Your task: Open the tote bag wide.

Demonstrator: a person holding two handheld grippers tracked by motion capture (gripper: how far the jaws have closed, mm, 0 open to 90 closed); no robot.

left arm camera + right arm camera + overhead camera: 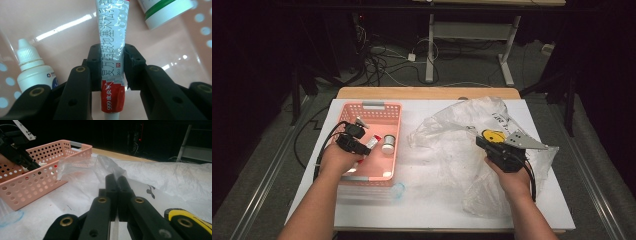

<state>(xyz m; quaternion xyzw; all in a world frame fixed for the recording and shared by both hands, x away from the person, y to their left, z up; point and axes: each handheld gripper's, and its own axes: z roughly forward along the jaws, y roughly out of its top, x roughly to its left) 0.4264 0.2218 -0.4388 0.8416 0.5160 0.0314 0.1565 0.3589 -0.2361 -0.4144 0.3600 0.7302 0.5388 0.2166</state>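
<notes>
Step in hand: picking an item out of the pink basket, apparently to move it to the clear plastic bag that lies crumpled on the table; this is a judgement from how things lie.
Left gripper: down inside the basket, its fingers clamped on either side of the ointment tube.
Ointment tube: red and white with printed characters, lying on the basket floor; the fingers hold it near its red lower end, with the rest of the tube running away from the camera.
Neighbours in the basket: a small white dropper bottle stands apart to one side of the tube, and a white bottle with a green band lies beyond it; neither touches the fingers.
Right gripper: resting at the bag, its fingers pressed together; a thin edge of the clear film seems pinched between them, though the film is hard to make out.
Yellow item: lies by the bag close to the right gripper; whether it is inside the bag I cannot tell.
Next move calls for: lifting the tube straight up clear of the basket wall without knocking the dropper bottle, then carrying it across to the bag's mouth while the right gripper holds the film up and open.
Risk: the smooth tube could slip or swing, since it is held near one end.
</notes>
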